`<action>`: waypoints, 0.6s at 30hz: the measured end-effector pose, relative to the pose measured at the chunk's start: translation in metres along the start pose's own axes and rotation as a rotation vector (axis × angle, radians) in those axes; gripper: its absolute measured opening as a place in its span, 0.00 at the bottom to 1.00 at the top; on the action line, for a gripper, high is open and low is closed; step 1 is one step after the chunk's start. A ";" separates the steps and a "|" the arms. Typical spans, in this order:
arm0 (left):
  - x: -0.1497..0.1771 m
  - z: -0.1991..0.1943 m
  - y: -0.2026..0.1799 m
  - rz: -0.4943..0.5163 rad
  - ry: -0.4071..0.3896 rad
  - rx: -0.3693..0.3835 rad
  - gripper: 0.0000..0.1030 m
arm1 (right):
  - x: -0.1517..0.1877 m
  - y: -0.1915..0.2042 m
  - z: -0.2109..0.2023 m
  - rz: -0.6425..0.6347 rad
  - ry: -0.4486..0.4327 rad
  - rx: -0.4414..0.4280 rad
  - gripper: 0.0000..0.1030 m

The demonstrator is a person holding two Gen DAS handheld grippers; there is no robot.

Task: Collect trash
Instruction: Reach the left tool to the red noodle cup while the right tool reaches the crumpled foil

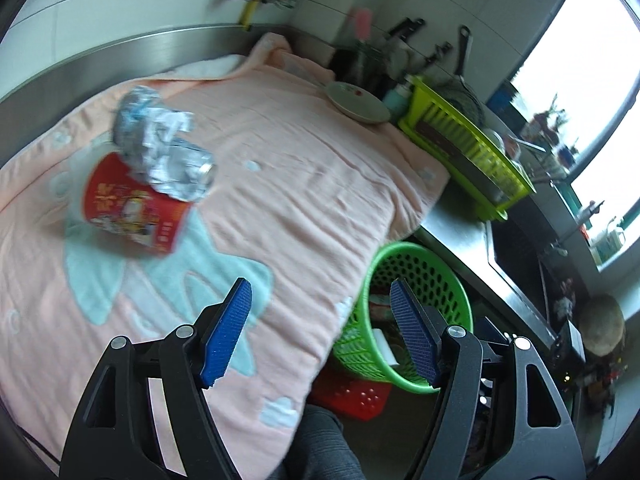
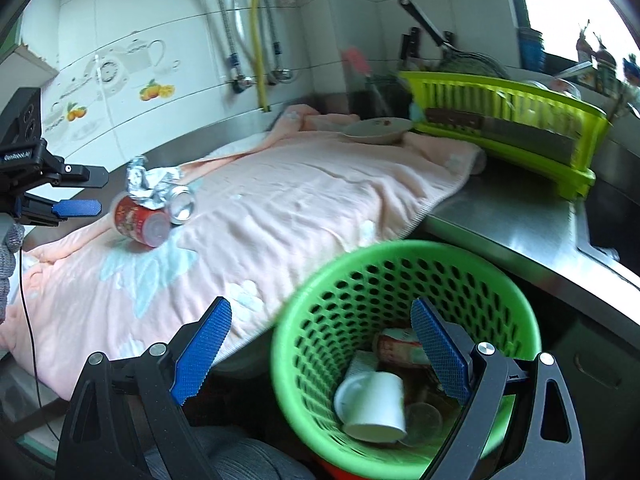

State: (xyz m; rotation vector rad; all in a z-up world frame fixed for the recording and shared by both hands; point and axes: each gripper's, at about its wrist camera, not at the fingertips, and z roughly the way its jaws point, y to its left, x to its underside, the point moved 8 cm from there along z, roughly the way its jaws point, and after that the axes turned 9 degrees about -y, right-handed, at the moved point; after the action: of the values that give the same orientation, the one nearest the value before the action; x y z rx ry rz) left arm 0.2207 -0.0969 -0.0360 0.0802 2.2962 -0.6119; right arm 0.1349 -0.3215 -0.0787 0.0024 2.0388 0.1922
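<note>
A red printed cup (image 1: pixel 132 212) (image 2: pixel 138 220) lies on its side on a pink towel (image 1: pixel 300 200). Crumpled silver foil (image 1: pixel 156 136) and a crushed silver can (image 1: pixel 196 176) (image 2: pixel 182 204) rest against it. My left gripper (image 1: pixel 320 288) hovers open and empty above the towel's near edge, right of and nearer than the cup; it also shows at the left edge of the right wrist view (image 2: pixel 86 192). My right gripper (image 2: pixel 320 304) is open and empty above the rim of the green perforated basket (image 2: pixel 400 256) (image 1: pixel 424 280). Inside the basket lie a white cup (image 2: pixel 372 404) and a red-and-white cup (image 2: pixel 400 346).
A plate (image 1: pixel 356 100) (image 2: pixel 376 130) sits at the towel's far corner beside a yellow-green dish rack (image 1: pixel 464 140) (image 2: pixel 500 104). Steel counter and a sink (image 1: pixel 516 248) lie to the right. A red plastic item (image 1: pixel 352 392) is below the basket. Tiled wall with pipes behind.
</note>
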 end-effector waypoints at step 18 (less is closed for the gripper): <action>-0.037 -0.073 0.144 -0.197 -0.129 -0.208 0.69 | -0.060 0.152 0.071 -0.168 0.000 -0.273 0.86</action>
State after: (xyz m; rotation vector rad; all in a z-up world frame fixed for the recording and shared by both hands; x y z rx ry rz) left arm 0.2330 0.0674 -0.0247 -0.2794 2.2430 -0.4583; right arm 0.2127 -0.1669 -0.0368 -0.3378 1.9869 0.3629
